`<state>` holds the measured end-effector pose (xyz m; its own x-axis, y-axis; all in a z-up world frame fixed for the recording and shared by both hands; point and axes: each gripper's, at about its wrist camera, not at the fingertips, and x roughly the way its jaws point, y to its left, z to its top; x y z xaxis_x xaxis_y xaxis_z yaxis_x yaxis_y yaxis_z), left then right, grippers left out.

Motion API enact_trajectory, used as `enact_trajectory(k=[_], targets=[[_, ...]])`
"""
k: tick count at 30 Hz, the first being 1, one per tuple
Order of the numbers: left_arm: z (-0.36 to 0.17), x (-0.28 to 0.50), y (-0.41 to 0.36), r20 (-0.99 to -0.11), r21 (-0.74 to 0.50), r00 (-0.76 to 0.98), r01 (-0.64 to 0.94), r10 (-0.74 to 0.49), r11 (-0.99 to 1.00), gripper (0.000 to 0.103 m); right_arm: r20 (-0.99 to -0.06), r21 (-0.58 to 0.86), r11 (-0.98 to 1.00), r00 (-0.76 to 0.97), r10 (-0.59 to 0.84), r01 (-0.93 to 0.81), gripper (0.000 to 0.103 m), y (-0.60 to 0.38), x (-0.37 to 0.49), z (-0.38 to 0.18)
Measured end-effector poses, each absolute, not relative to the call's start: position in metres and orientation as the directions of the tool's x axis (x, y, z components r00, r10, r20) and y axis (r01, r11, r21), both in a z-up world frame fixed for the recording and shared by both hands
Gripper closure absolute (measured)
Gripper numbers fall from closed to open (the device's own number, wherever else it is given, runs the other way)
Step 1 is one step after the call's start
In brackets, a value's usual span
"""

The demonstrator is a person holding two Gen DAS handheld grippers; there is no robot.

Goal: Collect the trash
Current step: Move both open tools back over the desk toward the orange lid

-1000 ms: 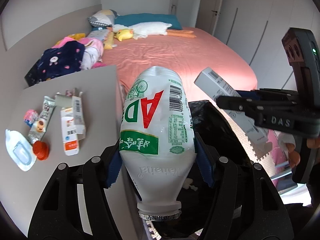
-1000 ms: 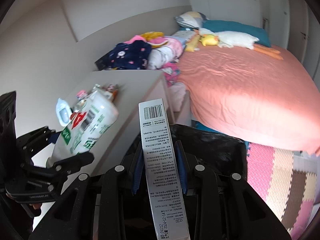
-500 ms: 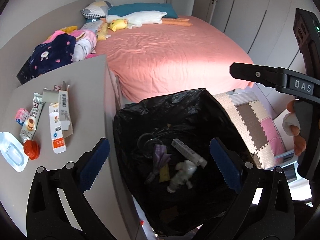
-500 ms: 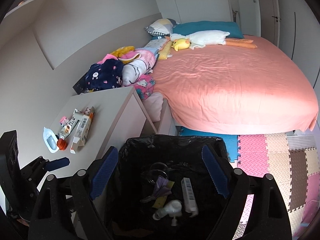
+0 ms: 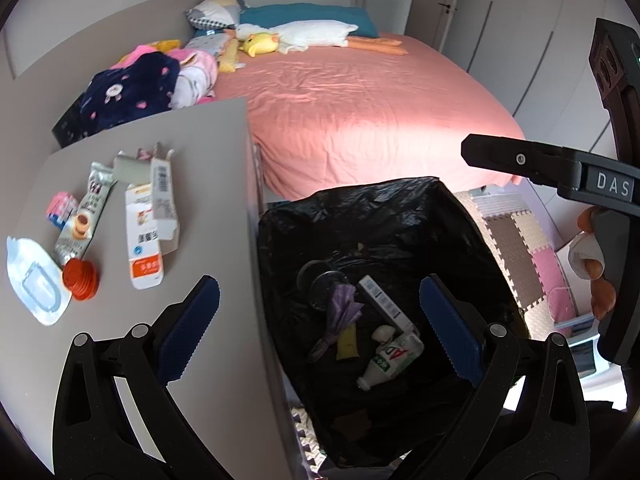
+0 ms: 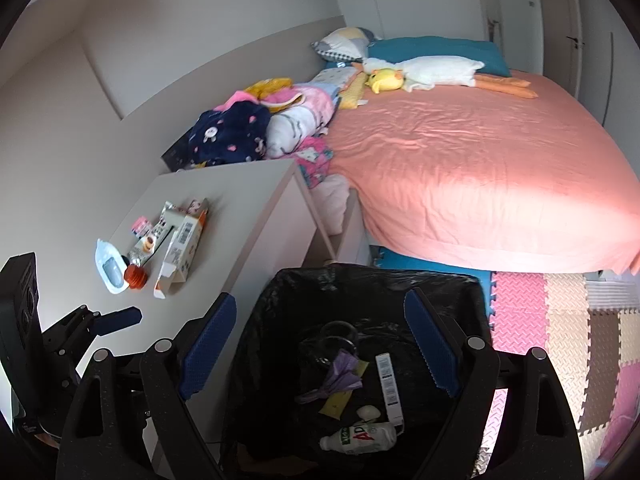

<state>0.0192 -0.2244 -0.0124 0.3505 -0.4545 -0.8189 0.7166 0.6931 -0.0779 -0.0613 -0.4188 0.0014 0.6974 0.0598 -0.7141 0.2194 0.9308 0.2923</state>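
My left gripper (image 5: pixel 316 296) hangs open over the black-lined trash bin (image 5: pixel 360 204), nothing between its blue pads. The right gripper (image 6: pixel 320 304) is open above the same bin (image 6: pixel 380 276), also holding nothing. At the bottom of the bag lie a white bottle (image 5: pixel 394 356) (image 6: pixel 364 438), a long white box (image 5: pixel 384 306) (image 6: pixel 388 384) and a purple wrapper (image 5: pixel 342 312). Left of the bin, on the grey table (image 5: pixel 200 140), lie an orange-and-white carton (image 5: pixel 144 240), an orange cap (image 5: pixel 80 280), a wipes pack (image 5: pixel 34 280) and a sachet (image 5: pixel 86 216).
A bed with a pink sheet (image 5: pixel 360 100) stands behind the bin. Clothes (image 5: pixel 132 92) are piled at the head of the table. Foam floor mats (image 6: pixel 560 320) lie to the right. The table edge runs close along the bin's left side.
Both grippers opened: the left let go of the white bottle and the right let go of the long box. Both items now lie in the bin.
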Motion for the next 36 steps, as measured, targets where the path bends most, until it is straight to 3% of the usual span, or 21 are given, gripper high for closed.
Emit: enact_trajectory(k=[36], targets=[[-0.028,0.093,-0.107,-0.806,-0.059,0.512,0.432,-0.298,0.9,0.006,-0.748,0.327,0.945,0.608,0.267,-0.012,0.017,-0.312,0.051,-0.019]])
